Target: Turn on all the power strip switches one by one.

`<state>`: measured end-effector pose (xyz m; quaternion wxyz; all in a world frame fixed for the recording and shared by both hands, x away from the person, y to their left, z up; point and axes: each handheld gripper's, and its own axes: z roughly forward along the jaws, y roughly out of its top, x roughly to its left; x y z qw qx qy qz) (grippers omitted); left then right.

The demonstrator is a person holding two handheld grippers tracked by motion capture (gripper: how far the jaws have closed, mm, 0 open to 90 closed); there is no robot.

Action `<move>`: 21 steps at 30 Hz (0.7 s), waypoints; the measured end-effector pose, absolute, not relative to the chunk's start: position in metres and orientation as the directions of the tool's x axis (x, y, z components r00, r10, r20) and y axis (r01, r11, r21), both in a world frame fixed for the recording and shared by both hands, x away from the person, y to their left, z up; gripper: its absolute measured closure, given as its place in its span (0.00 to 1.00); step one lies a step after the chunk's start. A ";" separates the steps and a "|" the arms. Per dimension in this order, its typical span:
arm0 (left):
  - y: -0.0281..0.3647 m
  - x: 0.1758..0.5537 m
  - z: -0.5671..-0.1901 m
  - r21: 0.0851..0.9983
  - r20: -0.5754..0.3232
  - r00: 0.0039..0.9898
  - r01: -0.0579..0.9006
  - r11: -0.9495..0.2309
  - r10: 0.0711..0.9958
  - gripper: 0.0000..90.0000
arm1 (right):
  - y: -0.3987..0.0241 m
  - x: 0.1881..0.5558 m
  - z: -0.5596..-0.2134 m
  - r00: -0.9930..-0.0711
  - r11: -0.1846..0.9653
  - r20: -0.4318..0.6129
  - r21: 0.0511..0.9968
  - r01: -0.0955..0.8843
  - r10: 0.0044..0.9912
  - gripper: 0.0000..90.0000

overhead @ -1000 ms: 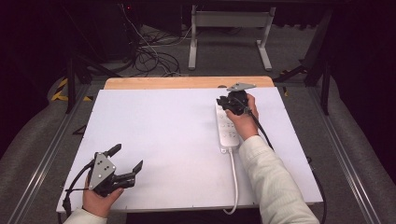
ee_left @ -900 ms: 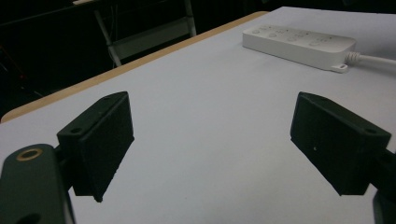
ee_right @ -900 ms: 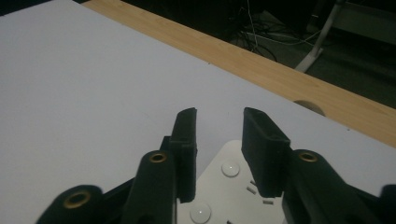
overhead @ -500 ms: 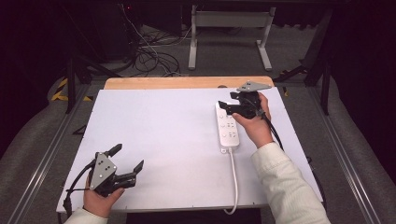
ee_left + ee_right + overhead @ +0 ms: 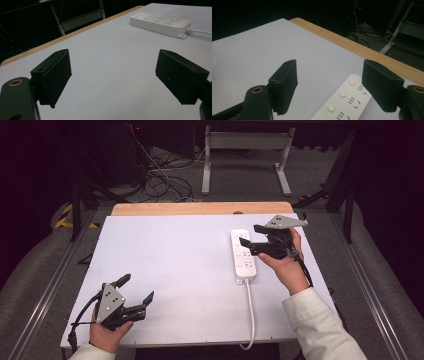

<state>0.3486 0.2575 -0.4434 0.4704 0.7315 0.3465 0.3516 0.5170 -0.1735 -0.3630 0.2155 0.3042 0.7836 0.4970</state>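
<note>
Jaws on both grippers stand apart, empty. We see the right gripper (image 5: pixel 251 240) over the power strip (image 5: pixel 242 256). Our left gripper (image 5: pixel 136 292) hovers near the tabletop's (image 5: pixel 180 260) front corner.

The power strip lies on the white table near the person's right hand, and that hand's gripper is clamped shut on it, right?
Not quite. The right gripper is open beside the power strip, gripping nothing, as the right gripper view shows. The rest holds.
</note>
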 end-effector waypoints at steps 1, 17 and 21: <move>0.257 0.348 -0.444 0.933 0.184 0.513 0.177 -0.313 0.839 0.15 | -0.175 0.513 -0.363 -0.723 0.322 -0.037 0.910 0.261 0.690 0.31; 0.257 0.348 -0.443 0.935 0.186 0.514 0.171 -0.312 0.837 0.15 | -0.215 0.462 -0.401 -0.745 0.276 0.030 0.919 0.283 0.666 0.28; 0.257 0.348 -0.443 0.935 0.188 0.517 0.167 -0.314 0.835 0.15 | -0.222 0.452 -0.417 -0.753 0.260 0.054 0.920 0.293 0.656 0.27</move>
